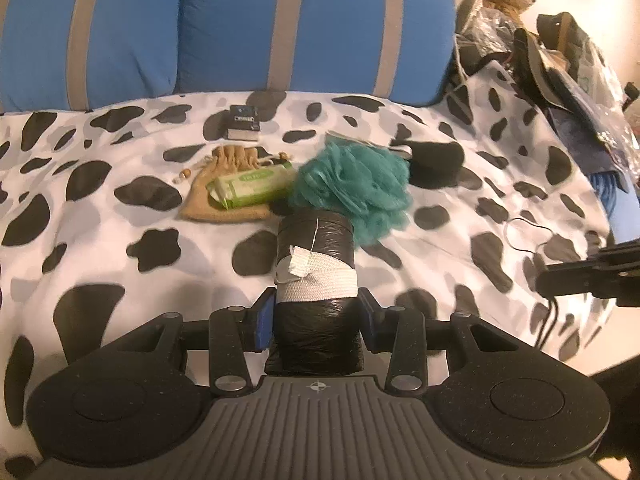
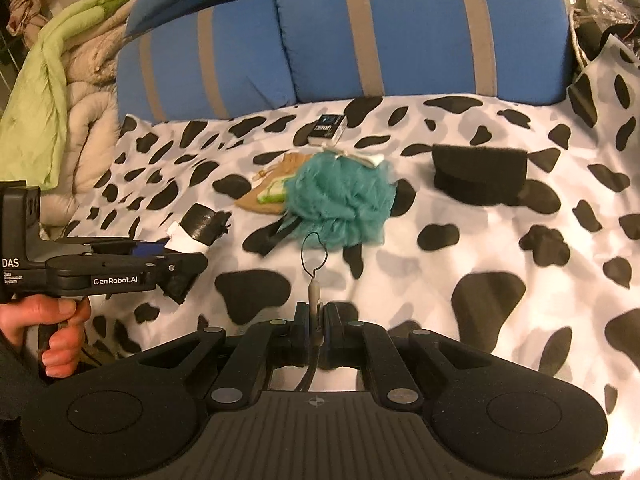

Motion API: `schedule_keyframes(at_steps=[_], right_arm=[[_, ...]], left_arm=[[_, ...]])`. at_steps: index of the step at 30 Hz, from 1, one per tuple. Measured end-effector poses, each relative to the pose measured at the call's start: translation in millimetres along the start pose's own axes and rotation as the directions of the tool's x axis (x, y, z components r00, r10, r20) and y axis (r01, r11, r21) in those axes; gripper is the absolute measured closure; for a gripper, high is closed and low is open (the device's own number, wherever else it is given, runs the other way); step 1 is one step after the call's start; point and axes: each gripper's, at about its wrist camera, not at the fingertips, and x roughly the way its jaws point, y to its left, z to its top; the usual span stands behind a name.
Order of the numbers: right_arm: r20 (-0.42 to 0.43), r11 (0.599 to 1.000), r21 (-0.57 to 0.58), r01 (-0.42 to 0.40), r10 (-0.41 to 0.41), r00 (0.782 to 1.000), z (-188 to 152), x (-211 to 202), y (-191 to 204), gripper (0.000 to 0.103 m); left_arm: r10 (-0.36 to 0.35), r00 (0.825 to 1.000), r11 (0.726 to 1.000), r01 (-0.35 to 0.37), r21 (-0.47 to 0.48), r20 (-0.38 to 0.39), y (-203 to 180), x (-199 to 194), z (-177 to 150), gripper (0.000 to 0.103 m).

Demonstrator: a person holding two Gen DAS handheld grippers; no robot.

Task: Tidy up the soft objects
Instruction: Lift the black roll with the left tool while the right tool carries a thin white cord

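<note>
In the left wrist view, our left claw grips a black roll bound with white elastic at lower centre, lifted off the cow-print bed cover, likely for carrying. Just above lie the tan pouch under a green wipes pack, then the teal bath pouf. In the right view, our right claw pinches a thin looped cord shut, lower centre.
</note>
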Motion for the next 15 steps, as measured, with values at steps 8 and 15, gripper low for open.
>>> schedule_keyframes(at_steps=[8, 15], right_arm=[[-0.039, 0.997, -0.056, -0.058, 0.056, 0.998, -20, -5, 22, 0.094], [-0.117, 0.986, -0.153, -0.064, 0.046, 0.992, -41, 3, 49, 0.094]], left_arm=[[-0.029, 0.999, 1.0, 0.029, 0.008, -0.029, -12, -20, -28, 0.062], [-0.05, 0.997, 0.998, 0.052, 0.027, -0.058, -19, -34, -53, 0.062]])
